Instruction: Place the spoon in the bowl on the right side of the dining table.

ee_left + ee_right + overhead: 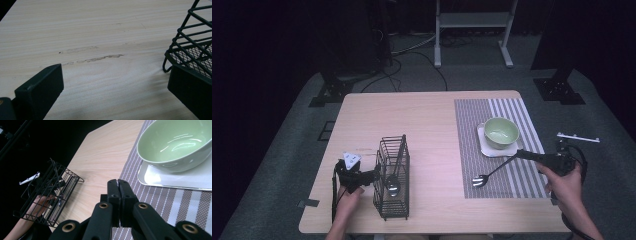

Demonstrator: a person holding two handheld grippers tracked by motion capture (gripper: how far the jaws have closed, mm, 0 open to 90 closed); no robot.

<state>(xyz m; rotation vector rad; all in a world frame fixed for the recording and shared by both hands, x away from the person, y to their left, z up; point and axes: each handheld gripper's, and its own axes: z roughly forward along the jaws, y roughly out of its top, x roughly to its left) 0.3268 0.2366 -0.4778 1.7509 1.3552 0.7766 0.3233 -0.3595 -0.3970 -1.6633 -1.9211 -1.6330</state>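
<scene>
Resting on the near left part of the wooden table (pixel 422 115), the left gripper (pixel 371 176) sits just beside the left wall of a black wire caddy (pixel 392 180), with the person's left hand (pixel 346 200) behind it. In the left gripper view its two black jaws stand wide apart with bare tabletop between them and nothing held; the right-hand jaw lies against the near corner of the caddy's mesh base. Inside the caddy a dark-handled spoon (pixel 394 175) leans, bowl down and handle rising toward the far top edge.

On the right side, the right hand (pixel 568 186) holds the right gripper (pixel 526 154) over a grey striped placemat (pixel 499 150). In the right gripper view its jaws are pressed together, and what lies between them cannot be seen there. From the high view a dark-handled fork (pixel 490 175) runs from the jaw tips down to the left, its silver head lying on the near part of the placemat, so the gripper appears to have the handle end clamped.

Farther back on the placemat, a pale green bowl (pixel 501 132) stands on a small white square tray (pixel 498 149), just beyond the right gripper's tips. The caddy and the placemat are well apart, with bare table between them.
</scene>
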